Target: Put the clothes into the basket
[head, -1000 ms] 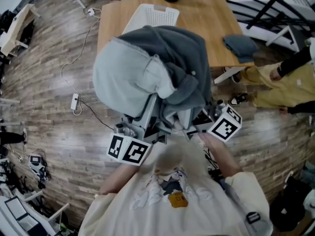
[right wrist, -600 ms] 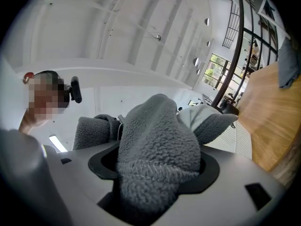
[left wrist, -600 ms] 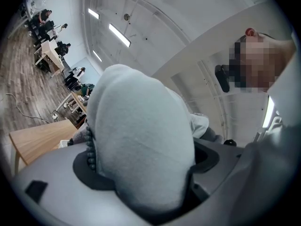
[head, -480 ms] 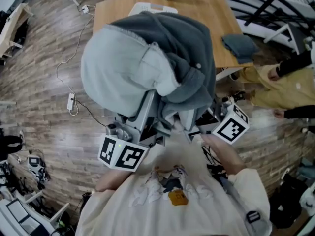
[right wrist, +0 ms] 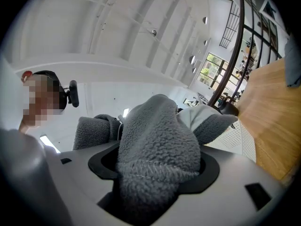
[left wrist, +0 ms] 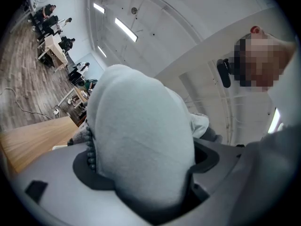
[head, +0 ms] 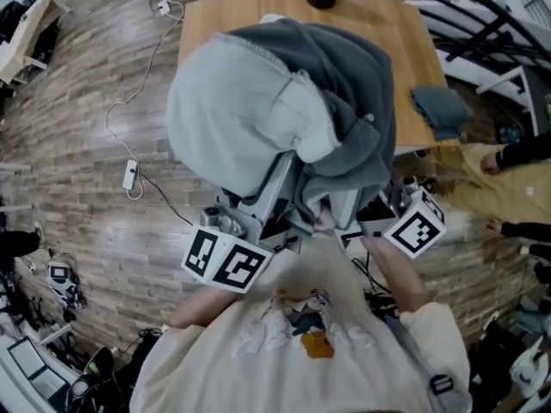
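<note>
**A:** Head view shows you carrying the hooded fleece (head: pixel 250 119) high before your chest, bunched into one big lump over both tools, pale shell outward, dark pile spilling to the right.

**B:** Your grips look sound. Your left gripper (left wrist: pixel 143 182) has its jaws clamped on a thick fold of the pale shell. Your right gripper (right wrist: pixel 155 182) is closed on a wad of the dark pile, its jaws standing wide only because the wad is fat. Two holds on one garment, I'd say, so no sleeve trails to the floor.

**A:** You point both tools slightly upward, which lets the cloth drape back over the jaws rather than slide off the tips. The cost: the bundle hides nearly all of the white basket (right wrist: pixel 237 136) from your head camera. Your right gripper view catches its perforated wall just beyond the fleece, on the wooden table (head: pixel 211 33).

**B:** So the fleece is in the air, not in the basket yet; you are mid-carry, by my reading. Next you need to bring it over the rim and open both jaws together. Release one alone and the weight may drag the rest over the side.

**A:** Mind the folded dark garment (head: pixel 441 110) near the table's right edge, well apart from the basket. That one waits for you.
</note>
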Demonstrator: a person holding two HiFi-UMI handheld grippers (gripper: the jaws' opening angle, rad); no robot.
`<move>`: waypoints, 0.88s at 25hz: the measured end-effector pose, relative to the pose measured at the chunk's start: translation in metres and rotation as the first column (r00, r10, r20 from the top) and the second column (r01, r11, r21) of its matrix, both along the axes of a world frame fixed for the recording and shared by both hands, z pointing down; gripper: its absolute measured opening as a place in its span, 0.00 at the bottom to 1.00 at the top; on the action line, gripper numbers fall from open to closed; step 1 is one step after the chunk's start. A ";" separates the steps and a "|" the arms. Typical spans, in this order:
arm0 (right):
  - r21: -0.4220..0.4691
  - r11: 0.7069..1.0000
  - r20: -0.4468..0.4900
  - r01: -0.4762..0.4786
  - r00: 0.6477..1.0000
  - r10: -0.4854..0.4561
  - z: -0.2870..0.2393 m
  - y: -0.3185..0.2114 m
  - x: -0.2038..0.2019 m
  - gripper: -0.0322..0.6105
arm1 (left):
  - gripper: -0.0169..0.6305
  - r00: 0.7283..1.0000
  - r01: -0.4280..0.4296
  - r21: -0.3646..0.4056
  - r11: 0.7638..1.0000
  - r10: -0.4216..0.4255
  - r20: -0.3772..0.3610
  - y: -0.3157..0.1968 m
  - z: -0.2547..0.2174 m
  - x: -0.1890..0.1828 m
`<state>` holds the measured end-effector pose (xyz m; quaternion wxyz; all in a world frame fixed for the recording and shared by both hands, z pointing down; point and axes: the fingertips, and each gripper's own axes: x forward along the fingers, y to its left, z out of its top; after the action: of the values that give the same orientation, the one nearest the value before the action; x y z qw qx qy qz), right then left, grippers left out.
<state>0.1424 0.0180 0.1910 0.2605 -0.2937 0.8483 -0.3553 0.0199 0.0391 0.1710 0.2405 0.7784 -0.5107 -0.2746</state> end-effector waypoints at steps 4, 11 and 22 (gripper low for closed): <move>-0.018 1.000 -0.010 -0.006 1.000 0.006 0.005 -0.035 -0.011 0.55 | 0.68 1.000 -0.007 -0.019 1.000 0.007 -0.003 -0.036 0.005 -0.012; -0.113 0.992 -0.058 -0.050 0.997 0.044 0.029 -0.089 -0.027 0.55 | 0.68 0.998 -0.056 -0.115 0.992 0.052 -0.042 -0.097 0.033 -0.029; -0.224 0.967 -0.102 -0.121 0.990 0.100 0.084 -0.147 -0.048 0.55 | 0.68 0.988 -0.146 -0.204 0.968 0.134 -0.073 -0.166 0.092 -0.052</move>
<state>0.0942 -0.1287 0.2747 0.2057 -0.3843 0.7949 -0.4221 -0.0317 -0.1267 0.2634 0.3543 0.7746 -0.4734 -0.2245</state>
